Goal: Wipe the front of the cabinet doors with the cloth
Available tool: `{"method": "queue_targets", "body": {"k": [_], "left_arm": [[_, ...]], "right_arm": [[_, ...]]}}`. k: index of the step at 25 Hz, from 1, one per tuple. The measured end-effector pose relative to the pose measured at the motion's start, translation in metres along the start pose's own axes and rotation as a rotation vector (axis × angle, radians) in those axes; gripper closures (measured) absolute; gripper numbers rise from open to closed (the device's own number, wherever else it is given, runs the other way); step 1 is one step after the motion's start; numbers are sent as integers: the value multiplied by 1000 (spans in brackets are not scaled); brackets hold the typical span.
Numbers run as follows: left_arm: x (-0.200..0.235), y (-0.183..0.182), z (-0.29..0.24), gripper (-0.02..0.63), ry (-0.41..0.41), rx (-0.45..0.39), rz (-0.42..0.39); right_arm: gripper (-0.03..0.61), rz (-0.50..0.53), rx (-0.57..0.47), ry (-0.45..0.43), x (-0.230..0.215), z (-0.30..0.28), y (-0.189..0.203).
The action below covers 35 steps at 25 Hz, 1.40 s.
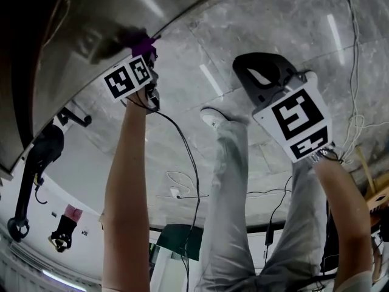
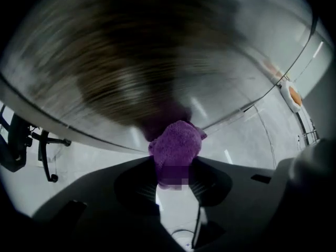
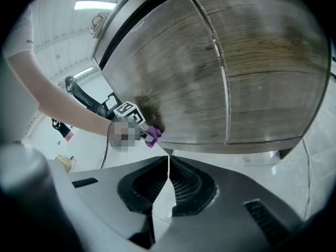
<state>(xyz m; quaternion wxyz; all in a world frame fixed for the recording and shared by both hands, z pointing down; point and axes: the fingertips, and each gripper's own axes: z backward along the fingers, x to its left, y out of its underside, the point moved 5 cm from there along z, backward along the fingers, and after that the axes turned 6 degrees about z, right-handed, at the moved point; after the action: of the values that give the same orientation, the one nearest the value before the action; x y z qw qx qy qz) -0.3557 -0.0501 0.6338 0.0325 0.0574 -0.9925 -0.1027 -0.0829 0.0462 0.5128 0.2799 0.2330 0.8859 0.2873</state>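
The purple cloth (image 2: 176,147) is bunched between the jaws of my left gripper (image 2: 176,167), which is shut on it and presses it against the wood-grain cabinet door (image 2: 157,62). In the head view the cloth (image 1: 141,40) touches the door (image 1: 85,23) near its lower edge, just beyond the left gripper (image 1: 148,55). My right gripper (image 1: 258,72) hangs off the door to the right, over the floor. Its jaws (image 3: 168,168) are shut with nothing between them. Its view looks at both cabinet doors (image 3: 236,62), the left gripper (image 3: 128,114) and the cloth (image 3: 154,135).
A grey tiled floor (image 1: 243,41) lies below the cabinet, crossed by cables (image 1: 188,163). The person's legs and shoe (image 1: 214,117) stand between the arms. A black stand (image 1: 36,163) is at the left. A cabinet foot (image 3: 283,152) shows at the lower right.
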Motion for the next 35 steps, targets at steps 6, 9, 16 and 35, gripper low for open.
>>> {"method": "queue_targets", "body": {"k": [6,9,16,35], "left_arm": [[32,10,8,474,-100,7,46],[20,11,9,473,-84,6,65],[-100,-9,-4,473,61,5,-43],[-207,-56,-71,472,151,21,-331]], "right_arm": [[549,1,9,-28,5,2,5],[549,8,18,-34,-5,13,9],[549,8,25,12,-54,59,18],[549,-210,-25,230,-101,87,98]]}}
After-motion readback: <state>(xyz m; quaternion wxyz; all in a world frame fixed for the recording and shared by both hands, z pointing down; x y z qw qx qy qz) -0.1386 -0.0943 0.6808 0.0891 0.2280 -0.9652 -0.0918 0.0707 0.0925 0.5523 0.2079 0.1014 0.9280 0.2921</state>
